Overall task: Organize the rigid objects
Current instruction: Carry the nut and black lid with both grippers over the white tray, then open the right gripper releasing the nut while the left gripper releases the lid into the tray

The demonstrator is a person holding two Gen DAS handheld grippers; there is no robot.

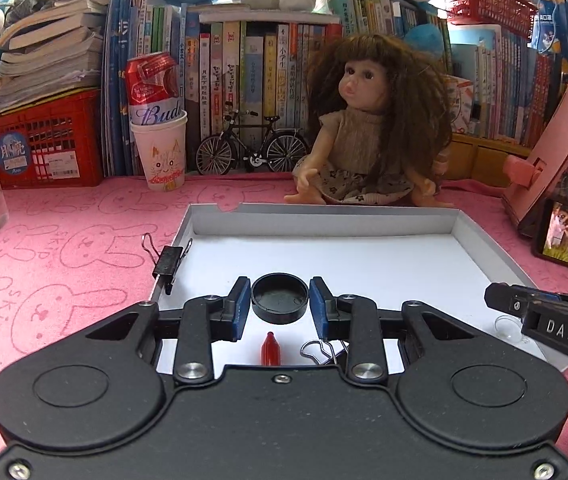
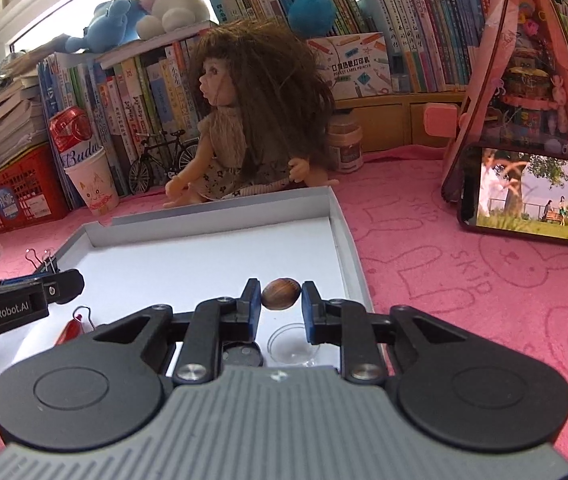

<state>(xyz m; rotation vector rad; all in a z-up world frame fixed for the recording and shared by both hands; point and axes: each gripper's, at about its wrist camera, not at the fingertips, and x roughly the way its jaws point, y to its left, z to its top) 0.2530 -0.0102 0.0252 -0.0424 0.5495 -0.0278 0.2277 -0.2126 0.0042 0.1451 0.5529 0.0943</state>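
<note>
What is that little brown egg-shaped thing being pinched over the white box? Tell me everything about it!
The brown nut is small and oval with pointed ends, like an acorn or a tiny football. Its shell looks hard, shiny and faintly streaked. It lies sideways, squeezed between the two blue pads of the right tool, one pad on each end. It is held above the white tray, and nothing else touches it.

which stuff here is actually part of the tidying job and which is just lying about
In the job: black cap in left gripper, brown nut in right gripper, white tray, red cap.
Lying about: doll, model bicycle, phone.
</note>
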